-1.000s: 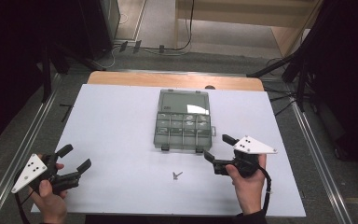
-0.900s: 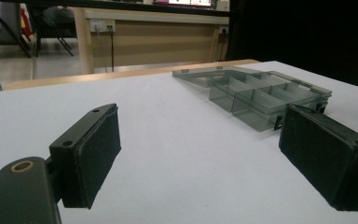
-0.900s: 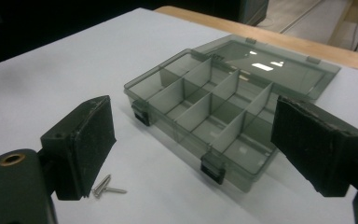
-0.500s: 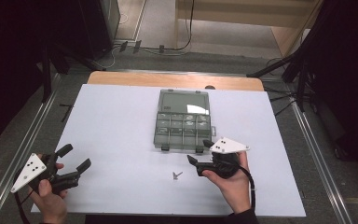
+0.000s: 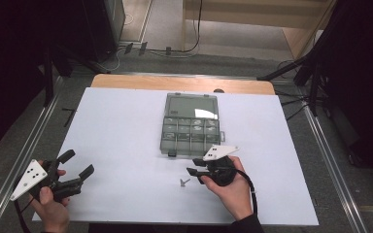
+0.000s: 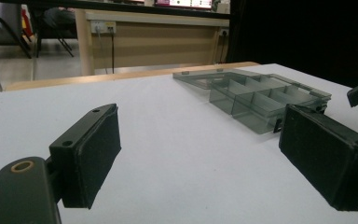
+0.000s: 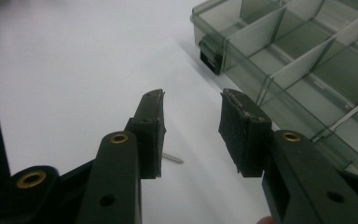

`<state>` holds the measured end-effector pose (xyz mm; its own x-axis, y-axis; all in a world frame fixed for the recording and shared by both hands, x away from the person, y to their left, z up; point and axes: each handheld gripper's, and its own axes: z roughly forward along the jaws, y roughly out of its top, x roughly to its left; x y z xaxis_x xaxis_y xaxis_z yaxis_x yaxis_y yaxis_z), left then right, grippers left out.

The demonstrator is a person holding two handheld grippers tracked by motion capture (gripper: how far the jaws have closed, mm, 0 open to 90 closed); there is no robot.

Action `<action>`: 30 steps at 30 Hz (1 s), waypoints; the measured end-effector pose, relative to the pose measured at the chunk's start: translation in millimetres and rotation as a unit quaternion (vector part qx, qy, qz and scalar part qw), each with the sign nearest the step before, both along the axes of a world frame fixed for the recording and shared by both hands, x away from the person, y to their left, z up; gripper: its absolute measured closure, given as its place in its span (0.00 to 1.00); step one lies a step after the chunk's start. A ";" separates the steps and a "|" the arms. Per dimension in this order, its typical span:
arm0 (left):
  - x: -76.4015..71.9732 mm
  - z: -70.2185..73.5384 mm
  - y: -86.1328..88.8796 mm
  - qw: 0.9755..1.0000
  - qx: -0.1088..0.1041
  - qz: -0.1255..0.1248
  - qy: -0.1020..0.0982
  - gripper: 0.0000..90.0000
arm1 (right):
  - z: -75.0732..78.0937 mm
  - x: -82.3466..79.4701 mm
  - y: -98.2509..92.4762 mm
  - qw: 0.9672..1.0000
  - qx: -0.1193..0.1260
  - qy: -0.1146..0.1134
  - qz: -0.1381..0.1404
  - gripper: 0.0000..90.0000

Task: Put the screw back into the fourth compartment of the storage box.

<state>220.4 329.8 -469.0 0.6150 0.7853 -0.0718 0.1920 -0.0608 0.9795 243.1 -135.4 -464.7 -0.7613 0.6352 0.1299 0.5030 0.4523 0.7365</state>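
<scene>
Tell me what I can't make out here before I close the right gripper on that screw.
- Screw: in the right gripper view its head is hidden behind the right gripper's left jaw; in the high view it is too small to tell its type.
- Compartment box: contents too small and blurred in the high view; cut off by the frame edge in the right gripper view.
- Left gripper: its right jaw covers the box's near corner.

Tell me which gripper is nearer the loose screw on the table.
Right. The right gripper hovers just beside the screw, fingers apart; the left gripper sits far off near the table's left edge.
</scene>
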 end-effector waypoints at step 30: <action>1.7 -1.0 2.7 1.000 -0.004 0.000 0.006 0.14 | -30.5 20.4 30.0 0.985 -0.110 0.081 0.104 0.86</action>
